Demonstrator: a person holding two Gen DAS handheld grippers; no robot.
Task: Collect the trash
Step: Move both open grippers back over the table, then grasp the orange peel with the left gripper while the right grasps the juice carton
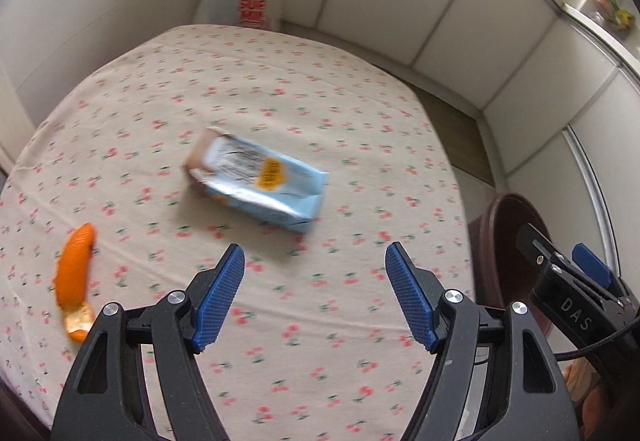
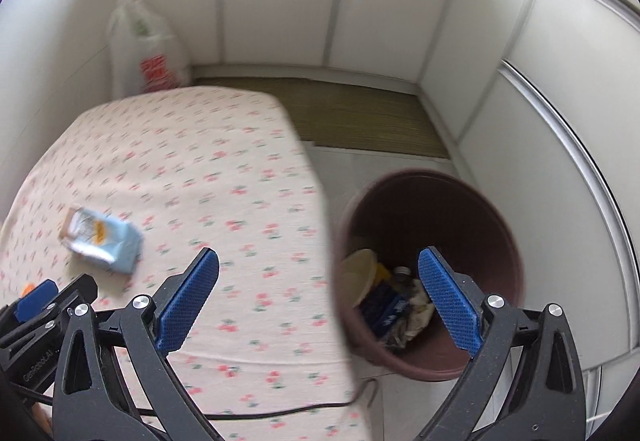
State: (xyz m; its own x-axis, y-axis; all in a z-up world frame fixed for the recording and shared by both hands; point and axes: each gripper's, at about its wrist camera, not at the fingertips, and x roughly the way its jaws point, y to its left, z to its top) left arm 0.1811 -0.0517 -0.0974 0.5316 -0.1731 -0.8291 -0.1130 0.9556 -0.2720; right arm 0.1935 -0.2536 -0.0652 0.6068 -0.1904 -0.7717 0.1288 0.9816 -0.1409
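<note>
Motion blur smears the blue carton [image 1: 256,183] lettering. The brown bin [image 2: 432,201] holds mixed trash [image 2: 394,307], hard to identify. Left gripper [image 1: 315,295] and right gripper [image 2: 318,299] gape wide, empty

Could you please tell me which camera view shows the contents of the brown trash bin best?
The right wrist view: it looks down into the bin, showing trash inside. The left wrist view catches only part of its rim.

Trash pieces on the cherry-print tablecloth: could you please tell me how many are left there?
2. A light blue carton lies near the middle of the tablecloth; an orange peel lies near its left edge. Others may be outside the view.
</note>
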